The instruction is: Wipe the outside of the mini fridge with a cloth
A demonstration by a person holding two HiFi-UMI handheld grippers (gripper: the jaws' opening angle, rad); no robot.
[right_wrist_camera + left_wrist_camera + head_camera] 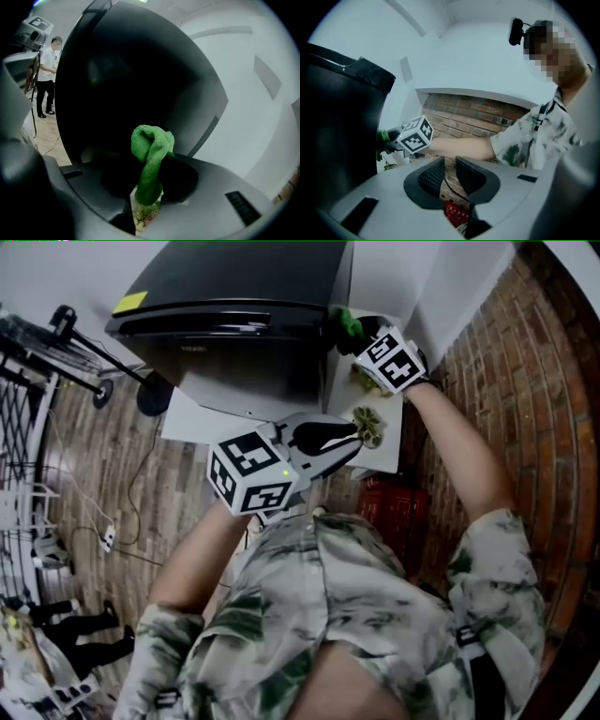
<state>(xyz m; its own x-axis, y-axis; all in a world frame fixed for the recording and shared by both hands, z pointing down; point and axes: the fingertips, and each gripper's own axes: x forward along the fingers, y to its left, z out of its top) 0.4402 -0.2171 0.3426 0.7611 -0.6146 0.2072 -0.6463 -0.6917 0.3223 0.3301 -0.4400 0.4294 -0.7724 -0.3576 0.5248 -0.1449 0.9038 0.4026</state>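
Observation:
The black mini fridge (234,306) stands on a white base at the top of the head view. My right gripper (361,334) is shut on a green cloth (349,324) and holds it at the fridge's right side, near the top corner. In the right gripper view the cloth (151,145) bunches up from between the jaws of that gripper (150,173), close to the dark fridge wall (126,79). My left gripper (356,433) hangs lower, in front of the fridge, and points right. Its jaws (450,164) stand nearly together with nothing between them.
A white base (197,418) carries the fridge, with small plant sprigs (368,425) beside it. A brick wall (506,381) runs along the right and a red crate (389,512) sits below. A wheeled stand (66,334) is at the left. A person (47,70) stands farther off.

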